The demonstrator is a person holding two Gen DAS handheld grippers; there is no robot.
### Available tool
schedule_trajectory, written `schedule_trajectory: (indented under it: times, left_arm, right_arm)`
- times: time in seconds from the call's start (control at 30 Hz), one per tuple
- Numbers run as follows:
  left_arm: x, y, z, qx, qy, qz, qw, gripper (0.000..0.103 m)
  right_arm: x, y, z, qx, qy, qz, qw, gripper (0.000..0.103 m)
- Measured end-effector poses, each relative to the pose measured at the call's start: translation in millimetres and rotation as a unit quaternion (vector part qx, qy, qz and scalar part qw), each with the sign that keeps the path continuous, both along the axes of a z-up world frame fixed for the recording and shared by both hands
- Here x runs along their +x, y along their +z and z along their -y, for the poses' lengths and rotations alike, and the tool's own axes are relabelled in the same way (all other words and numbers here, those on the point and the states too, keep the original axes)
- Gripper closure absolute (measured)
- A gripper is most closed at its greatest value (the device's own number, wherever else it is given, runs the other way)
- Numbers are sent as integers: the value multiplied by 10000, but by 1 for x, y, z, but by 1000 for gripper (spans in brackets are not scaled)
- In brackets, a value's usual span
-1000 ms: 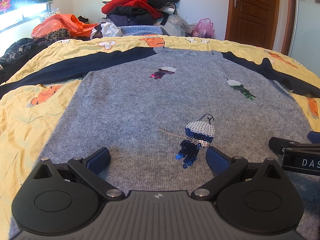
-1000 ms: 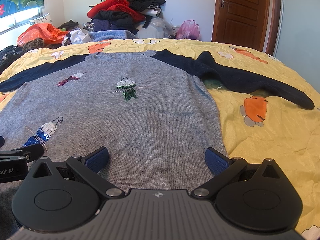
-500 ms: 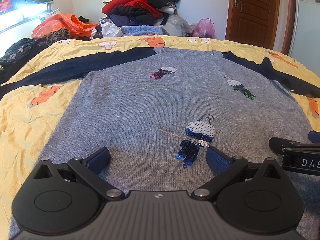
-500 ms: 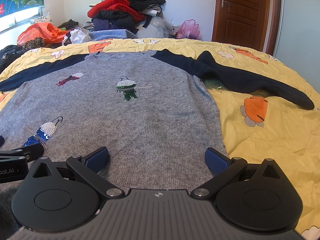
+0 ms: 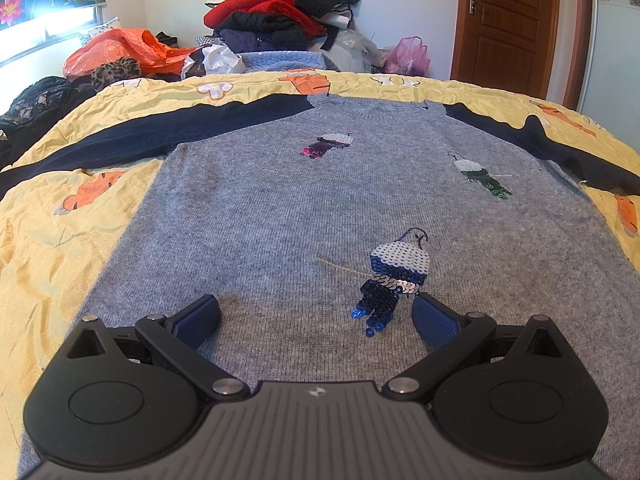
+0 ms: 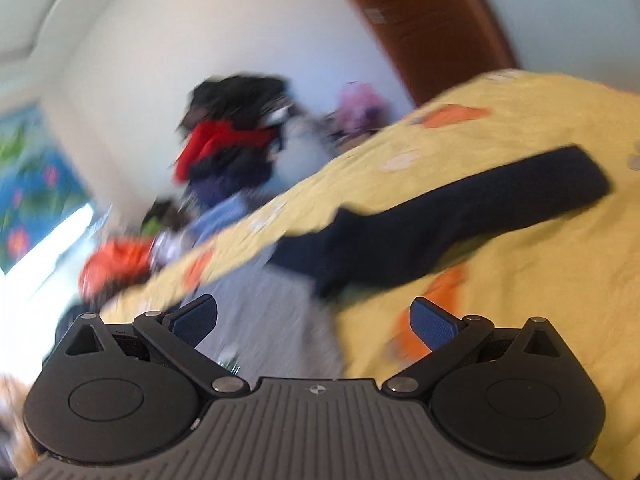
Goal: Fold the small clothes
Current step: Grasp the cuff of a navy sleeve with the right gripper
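Note:
A grey knit sweater [image 5: 280,216] with dark navy sleeves and sequin bird patches lies flat, front up, on a yellow bedspread [image 5: 52,240]. My left gripper [image 5: 316,314] is open and empty, low over the sweater's bottom hem, beside the blue sequin bird [image 5: 394,276]. My right gripper [image 6: 314,316] is open and empty. Its view is tilted and blurred; it faces the sweater's right navy sleeve [image 6: 448,216], which stretches across the bedspread [image 6: 540,300], with a strip of the grey body [image 6: 272,320] below.
A pile of clothes [image 5: 280,12] and an orange plastic bag [image 5: 120,50] lie at the bed's far end. A pink bag [image 5: 408,54] sits by a closed wooden door [image 5: 508,24] at the far right. Dark clothing [image 5: 36,100] lies at the left edge.
My right gripper has swung fast up and to the right, tilting; it has left the left wrist view. My left gripper has stayed still, open.

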State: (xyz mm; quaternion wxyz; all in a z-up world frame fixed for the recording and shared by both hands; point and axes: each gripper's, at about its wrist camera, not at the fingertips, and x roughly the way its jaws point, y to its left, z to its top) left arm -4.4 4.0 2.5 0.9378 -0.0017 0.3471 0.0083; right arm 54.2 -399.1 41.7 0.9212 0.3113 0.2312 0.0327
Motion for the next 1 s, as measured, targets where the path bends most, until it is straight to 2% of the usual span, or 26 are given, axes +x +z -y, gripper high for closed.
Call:
schedule_trajectory:
  times: [0.1,0.13,0.23,0.43,0.5,0.53,0.57,0.6,0.63,0.67,0.73,0.83,0.9,1.0]
  left_arm:
    - [0,0,0,2,0,0,10000,0]
    - [0,0,0,1,0,0,10000,0]
    - [0,0,0,4,1,-1,10000,0]
    - [0,0,0,3,0,-1,10000,0]
    - [0,0,0,4,1,-1,10000,0]
    - [0,0,0,3,1,-1,10000,0]
    - [0,0,0,2,1,0,10000,0]
    - [0,0,0,3,1,-1,10000,0]
    - [0,0,0,2,2,0,10000,0]
    - [0,0,0,0,2,1,10000,0]
    - [1,-1,2,1,5,-1,10000,0]
    - [1,0,2,-11,3,5,10000,0]
    - [0,0,2,-28,4,12,10000,0]
    - [0,0,2,-37,4,15,10000,0]
  right_arm:
    - [12,-11,67,769,-954,-232,9922,3]
    - [14,-16,84,955,-1187,-235,9880,8]
    - [19,-30,121,1176,-1829,-386,9753,18]
    - [29,-53,141,1412,-2182,-585,9638,22]
    - [34,-59,136,1358,-2155,-592,9652,27]
    - [36,-61,133,1272,-2163,-585,9662,33]
    - [36,-59,137,1174,-2201,-543,9669,47]
    - [39,-58,138,1094,-2233,-565,9669,57]
    - [43,-56,139,1060,-2248,-633,9665,76]
    - [40,-55,145,1087,-2253,-678,9658,85]
    - [39,-52,143,1104,-2319,-588,9647,85]
    - [42,-31,122,983,-2219,-186,9699,86]
    - [52,-13,96,848,-1834,71,9793,86]
    - [75,14,30,273,-879,337,9952,86]
